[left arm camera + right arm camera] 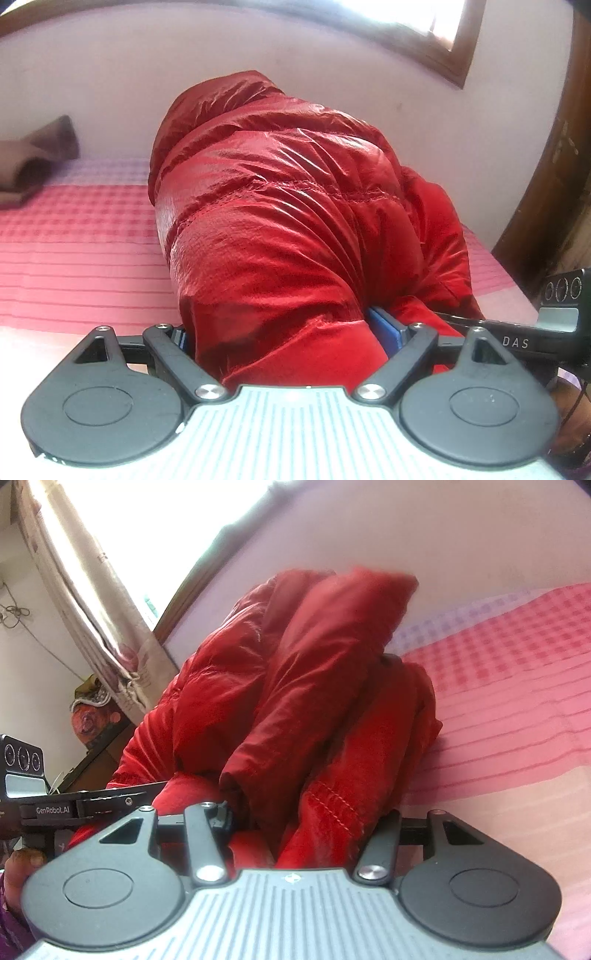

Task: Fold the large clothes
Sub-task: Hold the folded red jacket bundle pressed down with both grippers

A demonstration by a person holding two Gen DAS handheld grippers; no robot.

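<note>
A shiny red quilted puffer jacket (pixel 280 206) lies bunched in a thick roll on a bed covered by a pink checked and striped sheet (pixel 74 258). The left gripper (pixel 291 332) stands wide, its blue pads either side of the jacket's near end, seemingly gripping the padded bulk. The right gripper (pixel 306 823) is narrower, closed on a stitched fold of the same jacket. The step looks like lifting or carrying the folded bundle; next, both claws should probably lower it flat and press it tidy. Only the left view shows a brown cloth (pixel 33 162) at the far left; only the right view shows a pale curtain (pixel 85 602) beside a bright window.
</note>
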